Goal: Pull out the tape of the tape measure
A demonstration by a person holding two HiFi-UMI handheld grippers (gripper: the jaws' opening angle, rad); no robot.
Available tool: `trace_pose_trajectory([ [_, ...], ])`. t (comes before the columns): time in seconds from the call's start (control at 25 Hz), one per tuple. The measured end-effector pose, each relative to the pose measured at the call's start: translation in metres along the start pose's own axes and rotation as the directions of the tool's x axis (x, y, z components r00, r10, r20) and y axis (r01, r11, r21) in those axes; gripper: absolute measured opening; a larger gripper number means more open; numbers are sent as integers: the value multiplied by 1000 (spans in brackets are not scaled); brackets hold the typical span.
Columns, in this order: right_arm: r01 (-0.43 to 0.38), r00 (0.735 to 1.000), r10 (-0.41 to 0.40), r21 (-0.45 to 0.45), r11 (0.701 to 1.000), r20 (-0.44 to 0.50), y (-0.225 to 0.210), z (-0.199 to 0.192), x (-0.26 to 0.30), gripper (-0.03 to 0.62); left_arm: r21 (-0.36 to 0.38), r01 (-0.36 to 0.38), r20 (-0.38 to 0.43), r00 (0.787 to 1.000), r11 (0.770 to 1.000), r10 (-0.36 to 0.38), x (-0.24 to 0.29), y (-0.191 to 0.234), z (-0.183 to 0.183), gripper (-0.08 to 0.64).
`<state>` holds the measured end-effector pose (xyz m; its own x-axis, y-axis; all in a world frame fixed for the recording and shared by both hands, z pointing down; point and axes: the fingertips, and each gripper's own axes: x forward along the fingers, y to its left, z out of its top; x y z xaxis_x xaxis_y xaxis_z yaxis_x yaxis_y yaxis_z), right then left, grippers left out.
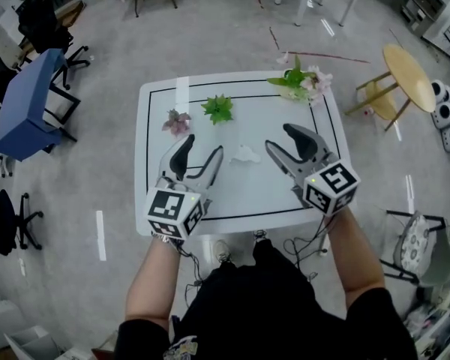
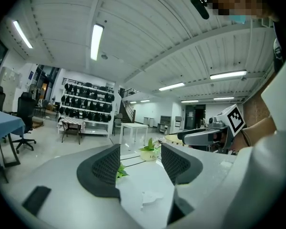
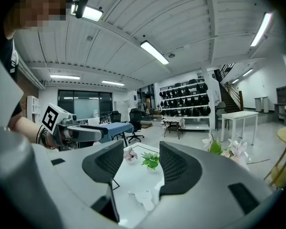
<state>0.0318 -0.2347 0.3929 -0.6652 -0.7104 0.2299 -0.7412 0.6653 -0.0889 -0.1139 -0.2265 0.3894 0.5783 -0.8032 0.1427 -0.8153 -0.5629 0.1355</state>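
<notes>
In the head view, the person is holding both grippers low over the near half of a white table (image 1: 247,195). The left gripper (image 1: 200,156) is showing its jaws spread apart with nothing between them, and the right gripper (image 1: 286,144) is doing the same. A small white object (image 1: 245,154) is lying on the table between the two grippers, touching neither. I am taking it for the tape measure, though it is too pale and small to be sure. A pink flower (image 1: 176,121), a green plant (image 1: 218,109) and a larger flowering plant (image 1: 300,81) are standing along the far side.

In the left gripper view, the jaws are gaping wide. Only bare table and the white object (image 2: 151,198), low and ahead, are showing in the gap. The right gripper (image 2: 205,136) is hanging off to the side.

In the right gripper view, the jaws are likewise standing open and empty. The white object (image 3: 144,198) is lying just ahead of them, with the pink flower (image 3: 130,154) and green plant (image 3: 151,160) beyond.

By my reading, the task is not yet getting under way. Nothing is being gripped and no drawn-out tape is showing. Taking hold of the case, catching the tape's end and pulling are all remaining.
</notes>
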Motion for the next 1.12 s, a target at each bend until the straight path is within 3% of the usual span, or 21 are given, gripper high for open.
trace_pose_trajectory([
  [0.2, -82, 996, 81, -20, 996, -45, -7, -22, 18, 236, 13, -28, -27, 999, 1000, 28, 16, 0, -13, 253],
  [0.52, -172, 973, 167, -17, 985, -162, -19, -80, 47, 242, -30, -60, -82, 995, 998, 57, 35, 8, -51, 253],
  [1.12, -279, 881, 257, 4, 960, -396, -24, -202, 76, 244, -101, -101, -174, 981, 990, 82, 61, 16, -119, 253],
])
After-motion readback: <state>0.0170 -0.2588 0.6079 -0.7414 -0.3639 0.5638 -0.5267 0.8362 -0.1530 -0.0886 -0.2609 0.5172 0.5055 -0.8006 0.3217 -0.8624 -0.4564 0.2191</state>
